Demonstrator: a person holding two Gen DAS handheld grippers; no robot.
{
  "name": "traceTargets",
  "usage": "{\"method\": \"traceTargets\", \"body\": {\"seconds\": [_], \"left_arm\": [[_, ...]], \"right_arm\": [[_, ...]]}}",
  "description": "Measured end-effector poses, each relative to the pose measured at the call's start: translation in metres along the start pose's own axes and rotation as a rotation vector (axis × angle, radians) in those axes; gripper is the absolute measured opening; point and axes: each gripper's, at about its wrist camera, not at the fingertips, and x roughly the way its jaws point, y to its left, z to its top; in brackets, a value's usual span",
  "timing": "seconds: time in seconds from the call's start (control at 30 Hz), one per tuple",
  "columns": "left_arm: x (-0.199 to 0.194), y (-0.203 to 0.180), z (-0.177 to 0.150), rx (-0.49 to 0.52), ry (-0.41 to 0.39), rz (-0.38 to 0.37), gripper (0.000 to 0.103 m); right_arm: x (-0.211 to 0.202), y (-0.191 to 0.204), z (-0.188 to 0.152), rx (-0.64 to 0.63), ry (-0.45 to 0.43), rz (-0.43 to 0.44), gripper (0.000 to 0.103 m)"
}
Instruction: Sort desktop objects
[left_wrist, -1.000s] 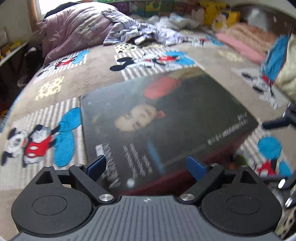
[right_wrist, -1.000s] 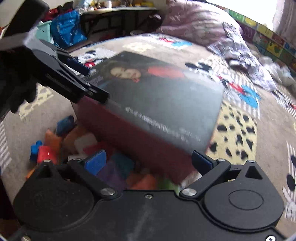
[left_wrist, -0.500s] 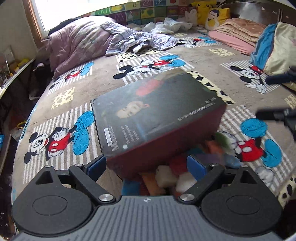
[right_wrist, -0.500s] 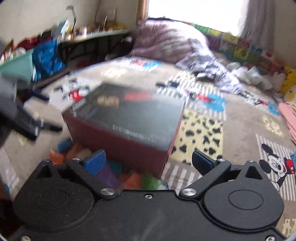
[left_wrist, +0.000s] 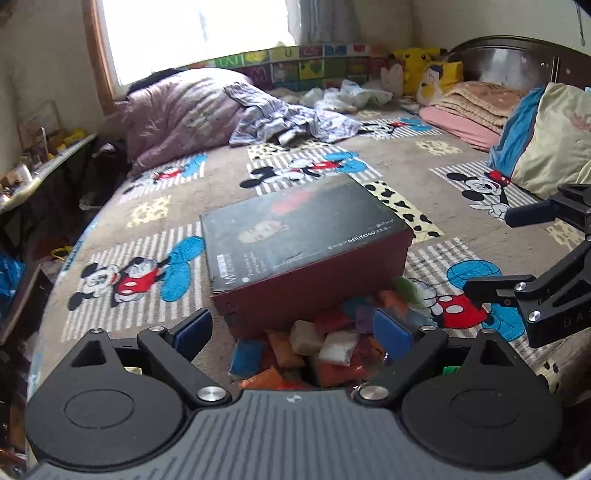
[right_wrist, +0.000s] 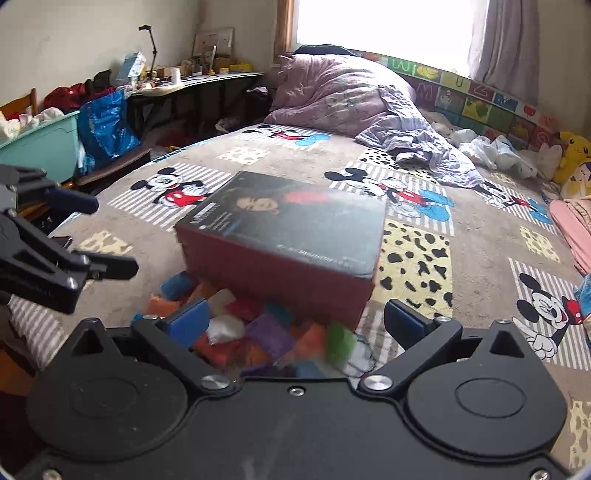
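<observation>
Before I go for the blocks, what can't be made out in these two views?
- Pile of blocks: its near part is hidden behind the left tongs body in the left wrist view, and behind the right tongs in the right wrist view.
- Green block: motion-blurred in the right wrist view, shape unclear.
- Box: whether it rests on blocks is hidden; small lid print unreadable.

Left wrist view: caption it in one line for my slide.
Open left gripper above spilled colourful blocks beside an upturned dark box on a cartoon-mouse bedspread.
</observation>
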Motion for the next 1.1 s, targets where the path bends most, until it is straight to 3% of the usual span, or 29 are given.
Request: {"method": "traceTargets", "body": {"seconds": [0.2, 0.6, 1.1], "left_arm": [[-0.018, -0.002, -0.012, -0.024, -0.009, -0.002, 0.094], [-0.06, -0.03, -0.04, -0.046, -0.102, -0.013, 0.094], [-0.074, -0.03, -0.072, -0.111, -0.148, -0.032, 0.094]], "right_arm": [[-0.025, 0.01, -0.01, 0.032, -0.032, -0.006, 0.102], [-0.059, 0.021, -0.034, 0.075, -0.03, -0.039, 0.102], [-0.066, 0.037, -0.043, 0.129, 0.008, -0.007, 0.102]]}}
